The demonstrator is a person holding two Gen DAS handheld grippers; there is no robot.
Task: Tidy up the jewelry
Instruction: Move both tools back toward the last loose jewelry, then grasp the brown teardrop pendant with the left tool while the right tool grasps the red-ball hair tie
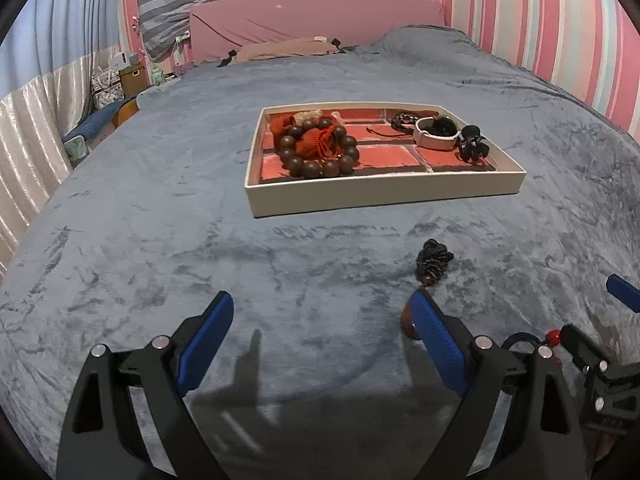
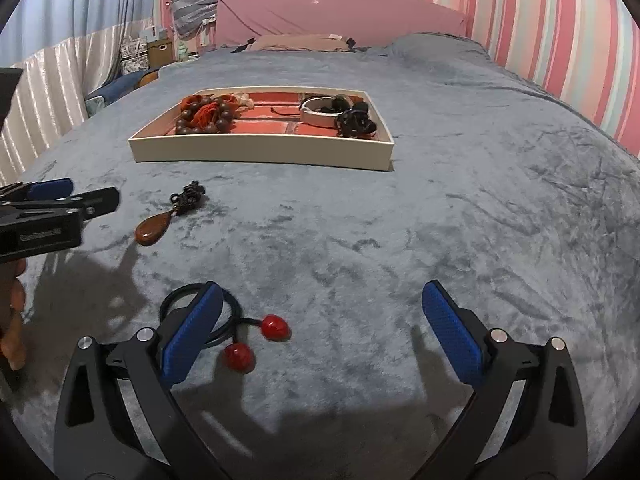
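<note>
A white tray point(image 1: 384, 194) point(image 2: 260, 152) with red compartments lies on the bed. It holds a brown bead bracelet point(image 1: 318, 148) around an orange pouch, a white bangle point(image 1: 436, 134) and a black hair claw point(image 1: 472, 146). Nearer on the blanket lies a brown teardrop pendant point(image 2: 154, 230) on a bunched black cord point(image 1: 434, 260). My left gripper point(image 1: 320, 304) is open and holds nothing, and its right finger hides part of the pendant. A black hair tie with two red beads point(image 2: 276, 326) lies by the left finger of my right gripper point(image 2: 323, 292), which is open and holds nothing.
The bed is covered by a grey-blue plush blanket point(image 2: 440, 220), with a pink headboard point(image 1: 316, 16) and a pillow at the far end. A striped wall runs along the right, and curtains and boxes stand on the left. A hand point(image 2: 12, 320) holds my left gripper point(image 2: 80, 196).
</note>
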